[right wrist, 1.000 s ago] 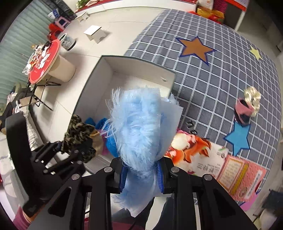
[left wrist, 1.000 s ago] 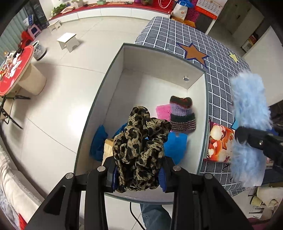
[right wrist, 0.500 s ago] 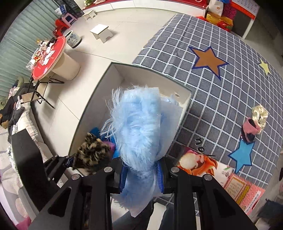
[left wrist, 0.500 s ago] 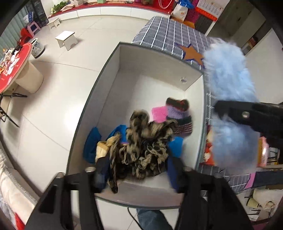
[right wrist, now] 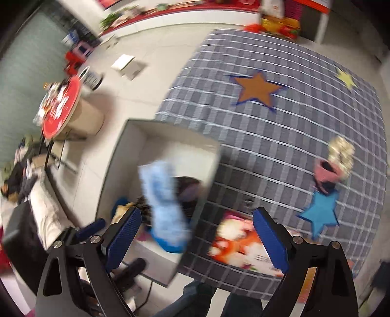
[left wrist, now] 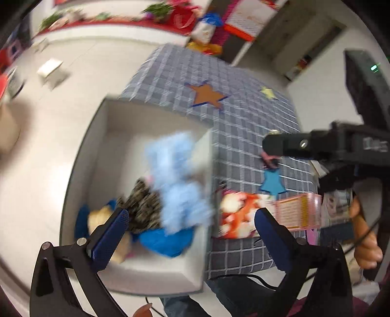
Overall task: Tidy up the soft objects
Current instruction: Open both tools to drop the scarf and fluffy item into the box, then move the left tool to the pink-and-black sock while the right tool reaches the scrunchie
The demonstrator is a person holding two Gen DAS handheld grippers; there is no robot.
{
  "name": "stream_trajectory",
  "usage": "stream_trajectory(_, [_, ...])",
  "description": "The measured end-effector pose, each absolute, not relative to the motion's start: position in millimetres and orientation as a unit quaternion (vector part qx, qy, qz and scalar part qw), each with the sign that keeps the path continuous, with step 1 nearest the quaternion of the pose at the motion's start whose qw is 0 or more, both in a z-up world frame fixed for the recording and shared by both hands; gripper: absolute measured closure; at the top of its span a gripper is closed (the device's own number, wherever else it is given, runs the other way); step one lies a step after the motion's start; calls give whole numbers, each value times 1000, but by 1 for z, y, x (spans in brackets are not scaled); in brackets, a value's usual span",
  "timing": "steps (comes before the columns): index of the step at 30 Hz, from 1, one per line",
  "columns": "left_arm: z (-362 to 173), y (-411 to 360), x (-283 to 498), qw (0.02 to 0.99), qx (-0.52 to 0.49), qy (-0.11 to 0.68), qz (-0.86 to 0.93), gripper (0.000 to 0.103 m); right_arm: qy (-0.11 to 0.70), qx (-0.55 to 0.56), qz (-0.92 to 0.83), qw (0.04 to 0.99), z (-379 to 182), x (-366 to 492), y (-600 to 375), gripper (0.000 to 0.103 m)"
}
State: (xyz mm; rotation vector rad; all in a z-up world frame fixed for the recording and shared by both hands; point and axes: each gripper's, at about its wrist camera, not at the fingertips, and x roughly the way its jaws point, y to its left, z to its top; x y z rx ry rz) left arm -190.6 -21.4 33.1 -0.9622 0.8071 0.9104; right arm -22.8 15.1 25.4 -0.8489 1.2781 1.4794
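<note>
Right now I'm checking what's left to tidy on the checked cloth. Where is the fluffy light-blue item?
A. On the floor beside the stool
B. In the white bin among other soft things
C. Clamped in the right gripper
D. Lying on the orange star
B: the fluffy light-blue item sits inside the white bin, against the leopard-print cloth, while the right gripper, jaws opening, has nothing between its fingers.

Floor (right wrist: 151,80): pale glossy tiles. Far wall: long white bench with red top (right wrist: 170,14). Left: round red-topped table (right wrist: 62,107) on a beige base; small white stool (right wrist: 126,65) beyond. Dark doorway (left wrist: 302,46) far right. Frames motion-blurred.
</note>
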Motion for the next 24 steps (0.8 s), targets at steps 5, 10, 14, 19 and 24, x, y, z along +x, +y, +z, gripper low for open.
stream_trajectory(5, [49,0,-124,740,-389,407,367,0,579,-291,548,529,25,70,-11,9])
stream_trajectory(10, [39,23,-40,735,-335,476,348,0,620,-224,483,577,20,166,-47,9])
stream_trajectory(14, [17,39,13,727,-331,515,311,0,654,-181,431,595,0,229,-77,9])
stream_trajectory(19, [-16,61,86,711,-325,560,273,0,690,-157,392,589,-32,274,-103,9])
stream_trajectory(24, [-53,78,147,695,-323,591,253,0,710,-160,370,577,-58,302,-115,9])
